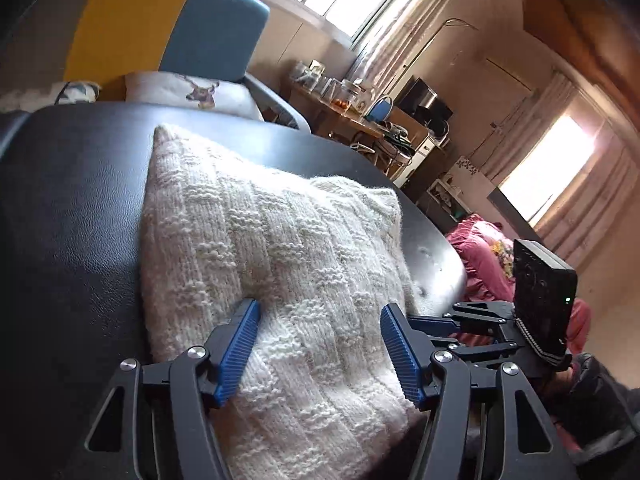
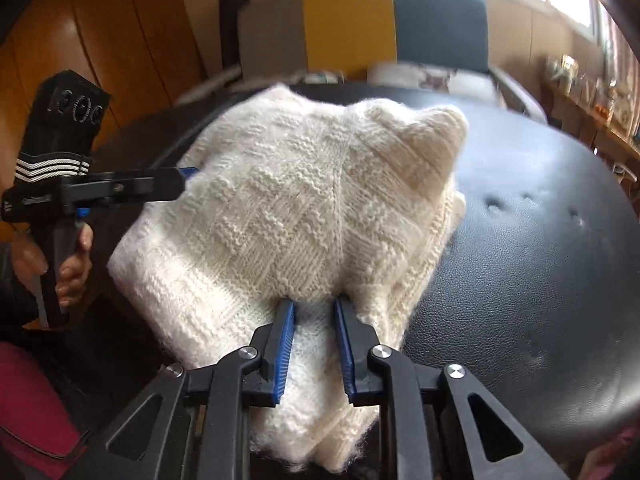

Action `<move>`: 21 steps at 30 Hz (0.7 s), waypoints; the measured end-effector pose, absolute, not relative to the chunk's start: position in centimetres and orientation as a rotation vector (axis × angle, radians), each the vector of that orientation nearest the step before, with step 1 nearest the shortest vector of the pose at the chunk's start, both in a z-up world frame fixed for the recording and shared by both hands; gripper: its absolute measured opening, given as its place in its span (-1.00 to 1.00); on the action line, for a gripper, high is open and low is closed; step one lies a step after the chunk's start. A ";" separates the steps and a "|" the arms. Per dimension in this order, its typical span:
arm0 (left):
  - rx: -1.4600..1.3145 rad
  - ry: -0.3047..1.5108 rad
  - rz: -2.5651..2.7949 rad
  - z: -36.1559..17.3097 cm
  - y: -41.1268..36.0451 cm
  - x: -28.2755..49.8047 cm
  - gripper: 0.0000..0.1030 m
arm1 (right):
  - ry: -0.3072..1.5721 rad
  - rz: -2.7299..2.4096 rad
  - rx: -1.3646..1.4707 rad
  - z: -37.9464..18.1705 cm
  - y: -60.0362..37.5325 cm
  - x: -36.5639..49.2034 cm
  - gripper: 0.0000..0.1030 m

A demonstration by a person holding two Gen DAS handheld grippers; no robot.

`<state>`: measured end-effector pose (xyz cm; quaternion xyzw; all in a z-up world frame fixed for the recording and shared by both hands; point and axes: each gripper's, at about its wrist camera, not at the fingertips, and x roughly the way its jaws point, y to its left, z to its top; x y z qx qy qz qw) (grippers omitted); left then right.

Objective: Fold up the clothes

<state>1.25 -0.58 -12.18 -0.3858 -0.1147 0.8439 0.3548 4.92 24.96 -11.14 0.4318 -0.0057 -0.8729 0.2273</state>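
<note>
A cream knitted sweater (image 2: 288, 216), basket-weave textured and folded into a thick bundle, lies on the black leather-like worktop (image 2: 540, 280), with bare surface open to its right. The right tool (image 2: 314, 306) pinches a raised fold at the near edge. The left tool (image 1: 320, 316) hovers over the knit, jaws spread wide.

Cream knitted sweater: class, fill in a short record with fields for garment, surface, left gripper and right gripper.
garment: cream basket-weave knitted sweater, folded into a thick bundle
surface: black padded leather table
left gripper: open, blue fingers spread above the sweater's near end
right gripper: closed on a raised fold of the sweater
background: yellow and blue chair back
</note>
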 end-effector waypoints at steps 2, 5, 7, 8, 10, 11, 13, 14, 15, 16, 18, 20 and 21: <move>-0.994 -0.239 2.219 -12.0 0.2 1.6 0.25 | -0.006 -2.415 1.194 -12.1 25.0 5.4 -0.62; -0.999 -0.290 2.204 -11.6 -0.1 1.4 0.37 | 0.009 -2.429 1.200 -13.5 25.0 6.0 -0.62; -1.009 -0.350 2.188 -11.2 -0.7 1.1 0.37 | -0.022 -2.432 1.193 -13.4 25.2 6.0 -0.62; -1.006 -0.393 2.178 -10.9 -1.2 0.9 0.37 | -0.045 -2.432 1.185 -13.2 25.3 6.0 -0.59; -1.008 -0.484 2.163 -10.3 -2.5 0.3 0.41 | -0.139 -2.413 1.184 -12.7 25.9 6.7 -0.58; -1.014 -0.521 2.174 -10.0 -3.2 0.3 0.50 | -0.209 -2.403 1.187 -12.2 26.6 6.7 -0.58; -1.023 -0.570 2.199 -9.7 -5.0 -0.6 0.59 | -0.401 -2.411 1.127 -10.8 28.7 6.6 -0.56; -1.028 -0.588 2.209 -9.7 -5.7 -1.2 0.65 | -0.515 -2.397 1.115 -10.5 30.1 6.3 -0.39; -1.051 -0.608 2.205 -10.0 -6.3 -2.0 0.72 | -0.630 -2.375 1.109 -10.4 31.4 6.0 -0.17; -1.097 -0.629 2.175 -10.5 -6.6 -2.9 0.82 | -0.745 -2.350 1.101 -10.3 32.7 5.7 -0.10; -1.172 -0.694 2.087 -11.7 -6.9 -4.7 0.85 | -0.893 -2.288 1.138 -11.4 34.4 4.7 0.04; -1.230 -0.732 2.026 -12.8 -6.9 -6.4 0.91 | -1.032 -2.218 1.177 -12.7 36.0 3.6 0.09; -1.254 -0.741 2.006 -13.3 -6.7 -7.2 0.91 | -1.100 -2.181 1.196 -13.4 36.8 3.1 0.14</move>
